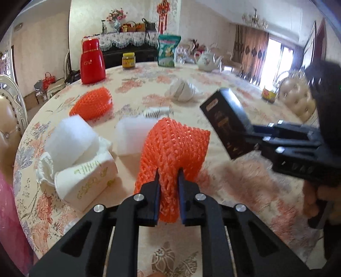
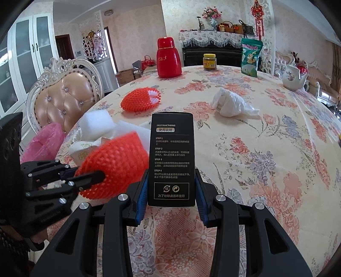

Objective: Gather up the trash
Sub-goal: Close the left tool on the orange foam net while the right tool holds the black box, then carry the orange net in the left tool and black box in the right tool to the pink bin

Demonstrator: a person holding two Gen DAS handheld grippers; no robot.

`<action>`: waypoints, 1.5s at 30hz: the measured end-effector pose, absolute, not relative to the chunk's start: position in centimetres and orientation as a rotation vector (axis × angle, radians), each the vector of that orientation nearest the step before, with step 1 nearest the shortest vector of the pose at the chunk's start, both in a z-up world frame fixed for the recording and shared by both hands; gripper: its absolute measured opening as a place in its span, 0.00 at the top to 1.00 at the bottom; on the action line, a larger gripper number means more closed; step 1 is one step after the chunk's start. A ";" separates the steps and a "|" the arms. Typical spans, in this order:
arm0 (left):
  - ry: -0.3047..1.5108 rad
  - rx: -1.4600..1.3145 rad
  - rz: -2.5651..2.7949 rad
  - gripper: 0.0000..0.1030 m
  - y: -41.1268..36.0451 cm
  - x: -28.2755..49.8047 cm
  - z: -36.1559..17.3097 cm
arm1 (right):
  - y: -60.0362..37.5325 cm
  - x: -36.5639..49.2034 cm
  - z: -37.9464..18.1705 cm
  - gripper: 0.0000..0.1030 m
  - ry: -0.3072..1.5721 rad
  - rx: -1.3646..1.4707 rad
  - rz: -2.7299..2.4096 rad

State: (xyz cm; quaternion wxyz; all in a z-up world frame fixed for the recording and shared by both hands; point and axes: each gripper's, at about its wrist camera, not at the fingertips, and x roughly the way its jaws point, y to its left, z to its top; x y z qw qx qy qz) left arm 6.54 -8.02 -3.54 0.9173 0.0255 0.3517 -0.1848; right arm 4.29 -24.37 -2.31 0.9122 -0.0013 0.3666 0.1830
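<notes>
Black box [image 2: 171, 158] upright (long axis vertical), clamped in right tool [image 2: 171, 187]

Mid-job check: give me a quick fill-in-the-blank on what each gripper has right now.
The left gripper is shut on an orange ____ net sleeve.
The right gripper is shut on a ____ box printed with instructions.
A second orange net lies on the ____.
Missing: foam; black; table

It was a home dining room: a round counter [image 2: 266, 149] with a floral cloth, an ornate padded chair [image 2: 64, 95], a teapot [image 2: 293, 77] and a chandelier [image 1: 254, 18].
</notes>
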 end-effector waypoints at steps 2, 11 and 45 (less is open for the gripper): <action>0.700 0.029 -0.401 0.87 -7.5 6.1 -2.6 | -24.3 4.1 -1.8 0.63 0.745 -0.003 0.377; 0.607 -0.025 -0.371 0.87 -5.1 5.5 0.9 | -23.8 3.7 -0.6 0.63 0.714 -0.007 0.372; 0.402 -0.112 0.036 0.86 12.3 -0.4 7.9 | -15.4 4.1 4.6 0.63 0.583 -0.052 0.481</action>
